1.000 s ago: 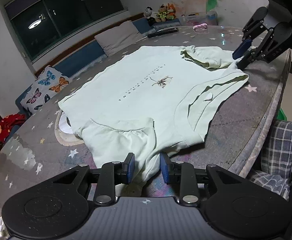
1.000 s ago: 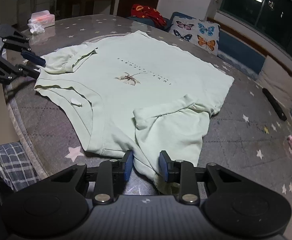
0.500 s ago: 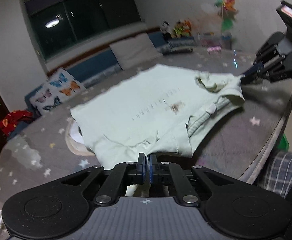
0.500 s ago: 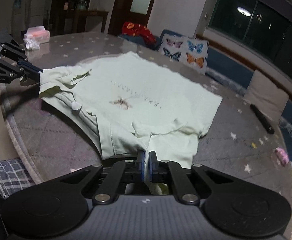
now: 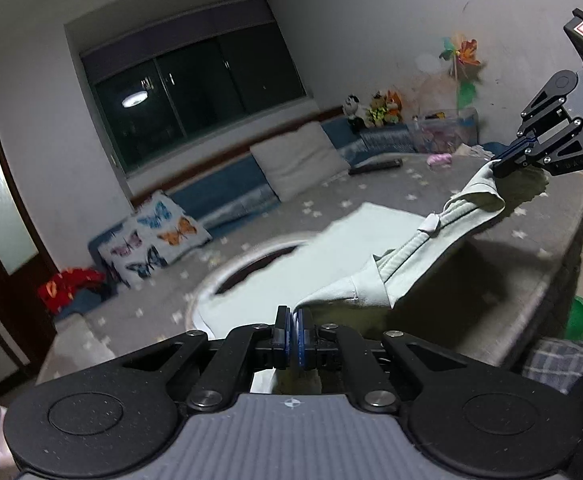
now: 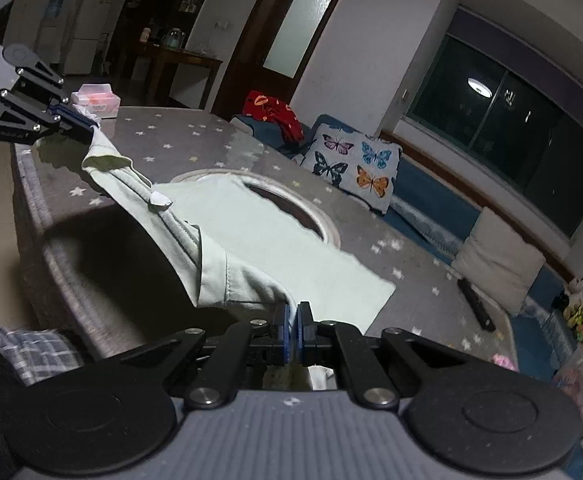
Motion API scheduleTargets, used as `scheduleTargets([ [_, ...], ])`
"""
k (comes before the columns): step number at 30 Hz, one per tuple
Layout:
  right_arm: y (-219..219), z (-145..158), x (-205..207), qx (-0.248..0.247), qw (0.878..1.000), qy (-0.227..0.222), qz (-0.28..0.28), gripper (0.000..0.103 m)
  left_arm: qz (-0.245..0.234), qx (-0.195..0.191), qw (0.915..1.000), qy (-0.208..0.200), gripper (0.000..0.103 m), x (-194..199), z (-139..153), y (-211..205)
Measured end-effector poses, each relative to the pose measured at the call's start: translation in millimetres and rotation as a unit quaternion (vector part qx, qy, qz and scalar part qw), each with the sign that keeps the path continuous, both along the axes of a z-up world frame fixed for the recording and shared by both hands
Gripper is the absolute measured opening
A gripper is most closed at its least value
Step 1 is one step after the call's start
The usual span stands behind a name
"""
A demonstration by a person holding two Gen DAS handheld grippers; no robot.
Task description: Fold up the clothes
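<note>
Since both grippers pinched sleeves, we now hold shirt near edge lifted off table — left gripper, right gripper clamped on cloth — fold toward far side begun.

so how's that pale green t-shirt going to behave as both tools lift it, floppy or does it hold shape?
Likely floppy: the t-shirt sags between the left tool and right tool, both shut on its edge. Probably light, since thin pinches carry the raised part. The far part lying on the table may drag and bunch as it is pulled.
</note>
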State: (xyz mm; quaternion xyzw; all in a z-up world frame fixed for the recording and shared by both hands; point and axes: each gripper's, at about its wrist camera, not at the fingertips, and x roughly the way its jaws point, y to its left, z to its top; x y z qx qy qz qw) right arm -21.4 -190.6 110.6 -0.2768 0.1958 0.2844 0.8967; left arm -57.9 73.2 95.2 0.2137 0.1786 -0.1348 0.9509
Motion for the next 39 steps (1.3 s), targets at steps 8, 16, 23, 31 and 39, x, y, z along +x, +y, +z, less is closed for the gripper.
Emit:
scheduleTargets([
  [8, 17, 22, 85, 0.003, 1.0, 0.005, 0.0, 0.003, 0.006, 0.004, 0.9998, -0.016, 0.004, 84, 16, 9],
  [16, 36, 12, 191, -0.006, 0.998, 0.059, -0.006, 0.003, 0.008, 0.017, 0.9991, 0.039, 0.004, 191, 3, 18],
  [23, 54, -24, 269, -0.023, 0.994, 0.106, -0.01, 0.003, 0.017, 0.021, 0.9936, 0.109, 0.003, 276, -37, 27],
  [31, 59, -70, 327, -0.003, 0.989, 0.147, -0.032, 0.003, 0.04, -0.007, 0.9872, 0.154, 0.003, 334, -75, 39],
  [39, 43, -85, 353, 0.076, 0.979, 0.177, -0.072, 0.01, 0.054, -0.021, 0.9842, 0.167, 0.003, 351, -85, 45],
])
